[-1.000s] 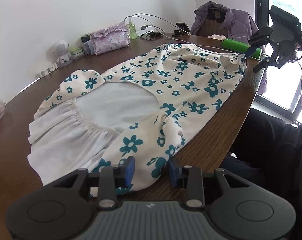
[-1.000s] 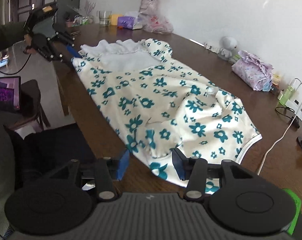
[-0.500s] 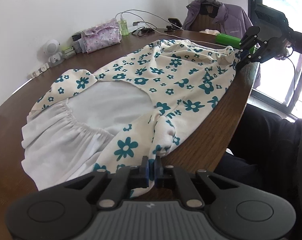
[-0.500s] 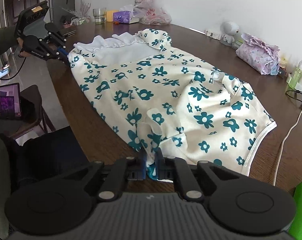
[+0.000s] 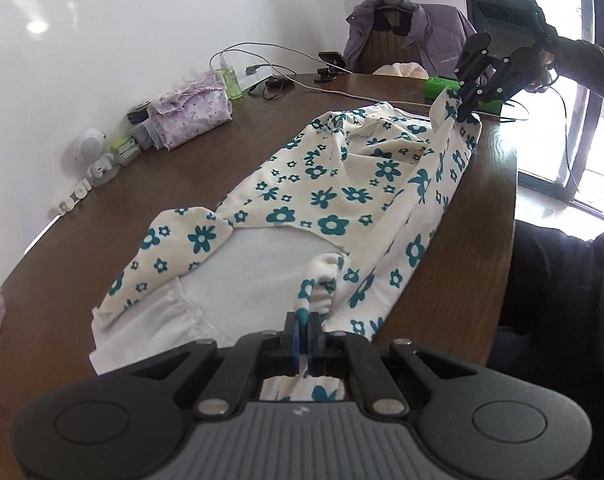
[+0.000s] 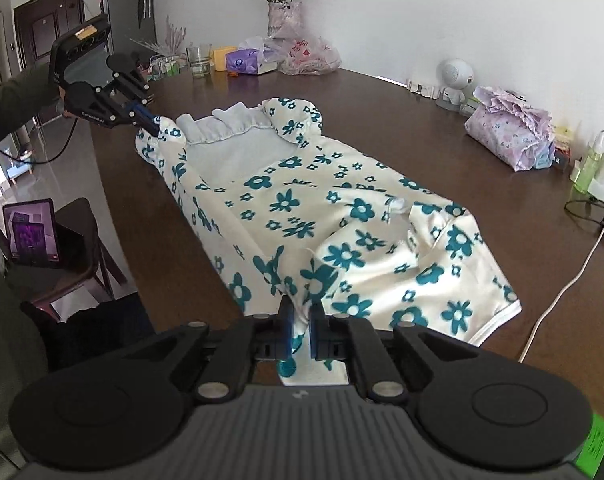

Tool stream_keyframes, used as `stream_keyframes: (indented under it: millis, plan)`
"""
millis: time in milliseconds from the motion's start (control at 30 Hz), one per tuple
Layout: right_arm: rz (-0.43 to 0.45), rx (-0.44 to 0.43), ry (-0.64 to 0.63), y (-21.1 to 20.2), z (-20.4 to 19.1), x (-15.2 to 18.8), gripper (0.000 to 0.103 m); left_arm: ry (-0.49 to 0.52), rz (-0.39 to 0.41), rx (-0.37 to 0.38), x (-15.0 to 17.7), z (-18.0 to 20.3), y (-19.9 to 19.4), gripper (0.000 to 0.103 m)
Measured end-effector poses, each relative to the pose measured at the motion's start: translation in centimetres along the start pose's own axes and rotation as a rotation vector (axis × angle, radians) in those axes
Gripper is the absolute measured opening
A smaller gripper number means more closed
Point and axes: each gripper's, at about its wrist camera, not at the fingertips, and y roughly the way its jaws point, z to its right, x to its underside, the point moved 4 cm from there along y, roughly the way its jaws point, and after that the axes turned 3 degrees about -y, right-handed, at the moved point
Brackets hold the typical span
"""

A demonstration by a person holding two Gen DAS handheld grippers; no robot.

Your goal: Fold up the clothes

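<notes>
Floral garment, cream cloth printed with teal flowers and showing a plain white inner panel with a gathered white frill, lies lengthwise across the middle of the brown desk, its long edge on the person's side raised off the wood. Left tongs, at lower centre of the left wrist view, are pressed together on a bunched corner at the frilled end; in the right wrist view they appear at upper left. Right tongs, at lower centre of the right wrist view, pinch the hem corner at the opposite end, and appear at upper right of the left wrist view. Between the two pinched corners the lifted edge runs as a taut, slightly rolled ridge, while the far half rests flat apart from a few soft creases near the hem. Judged from this, a lengthwise fold is under way: the near edge is gripped and raised but not yet laid over the far side, and any crosswise folding and smoothing remain. A purple cloth bundle sits near the wall.
</notes>
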Motion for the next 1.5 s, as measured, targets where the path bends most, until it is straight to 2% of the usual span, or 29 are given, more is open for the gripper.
stream_keyframes:
  millis: [133, 200, 267, 367, 400, 433, 467, 533, 567, 633, 700, 767, 833, 900, 933, 967, 1000, 1067, 1100, 1200, 1233, 1500]
  plan:
    - [-0.045, 0.044, -0.042, 3.4, 3.0, -1.9, 0.006, 0.014, -0.027, 0.001, -1.6, -3.3, 3.5, 0.002]
    - [-0.072, 0.068, -0.052, 5.4, 3.9, -2.3, 0.006, -0.014, -0.032, -0.002, -1.6, -4.9, 5.0, 0.002]
    - [-0.083, 0.094, -0.052, 6.9, 4.5, -2.5, 0.007, -0.069, -0.032, -0.039, -1.3, -6.4, 6.1, 0.004]
    - [-0.078, 0.142, -0.044, 6.9, 5.1, -2.6, 0.018, -0.168, -0.043, -0.067, -0.4, -8.2, 5.7, 0.01]
    - [-0.075, 0.158, -0.042, 6.7, 5.3, -2.6, 0.028, -0.206, -0.037, -0.067, 0.1, -8.7, 4.8, 0.01]
    - [-0.066, 0.171, -0.035, 6.1, 5.4, -2.5, 0.037, -0.245, -0.031, -0.066, 0.7, -9.1, 3.9, 0.017]
    - [-0.036, 0.174, -0.019, 4.7, 5.4, -2.3, 0.039, -0.304, -0.024, -0.05, 1.6, -9.0, 2.5, 0.035]
    - [0.004, 0.148, 0.032, 2.1, 5.3, -1.4, 0.04, -0.399, -0.01, -0.027, 2.9, -8.4, -0.1, 0.051]
    - [0.018, 0.126, 0.063, 0.8, 5.2, -0.8, 0.04, -0.406, 0.0, -0.018, 3.5, -7.2, -1.1, 0.052]
    - [0.014, 0.094, 0.085, -0.9, 4.3, 0.5, 0.04, -0.332, 0.009, -0.023, 4.1, -4.3, -2.2, 0.053]
    - [-0.024, 0.101, 0.064, -1.2, 2.9, 1.9, 0.04, -0.232, -0.01, -0.084, 4.4, -1.8, -2.1, 0.053]
    - [-0.048, 0.112, 0.059, -0.9, 1.9, 3.0, 0.04, -0.165, -0.051, -0.112, 4.7, -0.3, -1.2, 0.053]
    - [-0.04, 0.111, 0.07, -0.5, 1.5, 3.5, 0.04, -0.106, -0.069, -0.122, 5.1, 0.6, -0.4, 0.052]
    - [-0.04, 0.121, 0.062, 0.0, 1.6, 3.8, 0.04, -0.047, -0.078, -0.163, 5.2, 0.7, 0.1, 0.049]
    - [-0.043, 0.13, 0.052, 0.4, 1.7, 3.8, 0.037, -0.021, -0.083, -0.185, 5.3, 0.6, 0.4, 0.037]
    - [-0.045, 0.139, 0.042, 0.7, 1.9, 3.9, 0.036, -0.02, -0.086, -0.188, 5.3, 0.3, 0.4, 0.019]
    - [-0.048, 0.147, 0.032, 1.0, 2.0, 3.9, 0.034, -0.02, -0.09, -0.19, 5.3, -0.1, 0.5, 0.012]
    - [-0.053, 0.165, 0.012, 1.7, 2.3, 4.0, 0.029, -0.002, -0.101, -0.199, 5.5, -0.9, 0.6, 0.007]
    - [-0.056, 0.173, 0.002, 2.0, 2.5, 4.1, 0.023, 0.027, -0.107, -0.206, 5.7, -1.0, 0.8, 0.004]
    - [-0.048, 0.149, 0.008, 2.1, 3.2, 4.2, 0.011, 0.061, -0.126, -0.201, 6.2, -1.4, 0.9, 0.003]
    - [-0.051, 0.136, 0.015, 1.9, 3.4, 4.2, 0.003, 0.061, -0.126, -0.199, 6.4, -1.3, 0.8, 0.002]
    - [-0.123, 0.117, 0.027, 0.6, 2.8, 4.4, 0.001, 0.135, -0.083, -0.195, 5.4, 1.5, -3.5, 0.002]
